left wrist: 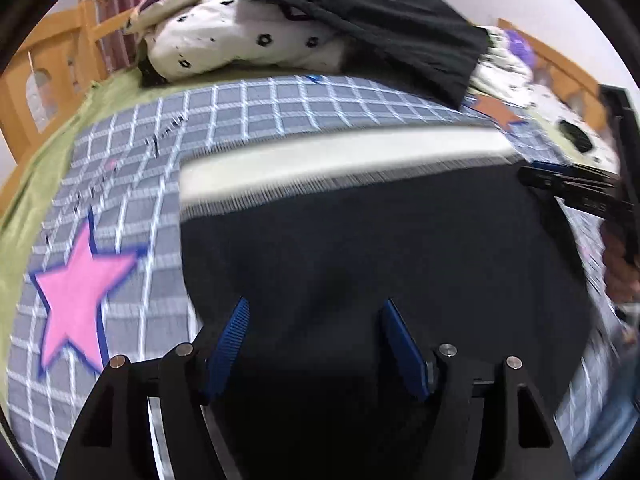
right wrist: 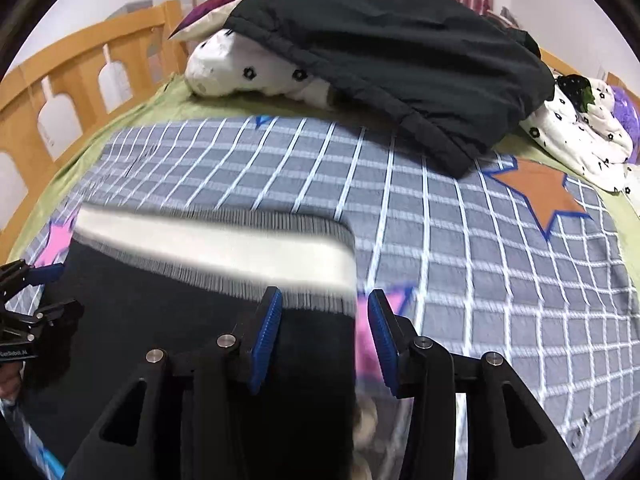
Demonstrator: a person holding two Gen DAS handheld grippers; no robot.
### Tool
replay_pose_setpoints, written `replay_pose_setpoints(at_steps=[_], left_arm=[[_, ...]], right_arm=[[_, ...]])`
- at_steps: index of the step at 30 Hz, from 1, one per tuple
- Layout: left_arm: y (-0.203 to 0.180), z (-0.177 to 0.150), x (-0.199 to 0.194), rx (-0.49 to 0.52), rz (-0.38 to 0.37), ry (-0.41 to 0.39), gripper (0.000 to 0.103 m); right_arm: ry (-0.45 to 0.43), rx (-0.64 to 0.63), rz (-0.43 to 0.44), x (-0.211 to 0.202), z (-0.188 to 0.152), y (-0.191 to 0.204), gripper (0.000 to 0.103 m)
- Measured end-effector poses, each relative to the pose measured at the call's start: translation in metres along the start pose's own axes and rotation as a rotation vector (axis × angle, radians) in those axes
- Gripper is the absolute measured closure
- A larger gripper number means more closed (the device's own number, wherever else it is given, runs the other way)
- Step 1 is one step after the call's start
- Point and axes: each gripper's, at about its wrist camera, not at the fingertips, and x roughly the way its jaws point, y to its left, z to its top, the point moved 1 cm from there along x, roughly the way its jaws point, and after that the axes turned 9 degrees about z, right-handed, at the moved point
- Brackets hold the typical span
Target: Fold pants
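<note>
STEP: laying pants [left wrist: 360, 264] flat on bed [right wrist: 480, 240] | left tongs [left wrist: 314, 340] open, empty | right tongs [right wrist: 324, 340] open astride pants' 3 o'clock edge | NEXT: probably grip, fold.

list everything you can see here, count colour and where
pants: one, black with a white waistband, flat on the blanket, nearest the cameras
blanket: one, grey with white grid and pink and orange stars, spread on the bed
black garment: one, draped over the pillows at the far side
pillows: white with black flowers, far side
sheet: green, under the blanket
bed rail: wooden, orange, left
left gripper: black, blue pads, open above the pants
right gripper: same, open over the pants' right edge
</note>
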Motion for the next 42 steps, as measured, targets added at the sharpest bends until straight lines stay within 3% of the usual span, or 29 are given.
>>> replay_pose_setpoints(at_steps=[6,9,15,19,22,25,27,28,29,31,33,36,39,42], left_arm=[[0.009,-0.062,-0.039,-0.059,-0.141,0.011,0.036],[0.000,-0.091,-0.059,0.008,-0.121,0.001,0.032],[-0.015,-0.139,-0.070,0.154,0.046,0.015,0.032],[-0.013,-0.140,-0.072,0.185,0.162,-0.027,0.032],[-0.006,-0.129,-0.074,0.149,0.206,-0.061,0.037],[-0.014,-0.123,-0.069,0.147,0.229,-0.078,0.049],[-0.028,-0.123,-0.064,0.200,0.280,-0.099,0.075],[-0.032,-0.122,-0.068,0.195,0.316,-0.138,0.077],[-0.028,-0.121,-0.076,0.133,0.287,-0.162,0.081],[0.000,-0.118,-0.093,-0.058,0.142,-0.194,0.083],[0.023,-0.117,-0.093,-0.170,0.044,-0.155,0.085],[0.016,-0.134,-0.064,-0.143,0.101,-0.040,0.086],[0.005,-0.142,-0.060,-0.098,0.148,-0.039,0.084],[0.007,-0.141,-0.070,-0.102,0.101,-0.002,0.078]], right_arm=[[0.026,-0.094,-0.066,-0.036,-0.044,0.022,0.059],[0.036,-0.027,-0.072,-0.047,-0.061,0.023,0.059],[0.074,0.045,-0.017,-0.065,-0.089,0.030,0.059],[0.067,0.054,-0.015,-0.072,-0.103,0.039,0.059],[0.064,0.096,0.011,-0.076,-0.112,0.040,0.059],[0.064,0.084,0.003,-0.076,-0.117,0.046,0.059],[0.065,0.063,-0.007,-0.074,-0.118,0.050,0.059],[0.070,0.056,-0.008,-0.073,-0.118,0.050,0.059],[0.073,0.055,-0.009,-0.072,-0.119,0.049,0.059],[0.075,0.053,-0.010,-0.072,-0.123,0.048,0.059],[0.071,0.052,-0.019,-0.073,-0.126,0.045,0.059],[0.066,0.063,-0.027,-0.071,-0.131,0.041,0.054],[0.072,0.054,-0.040,-0.069,-0.133,0.043,0.054],[0.065,0.000,-0.070,-0.074,-0.130,0.050,0.054]])
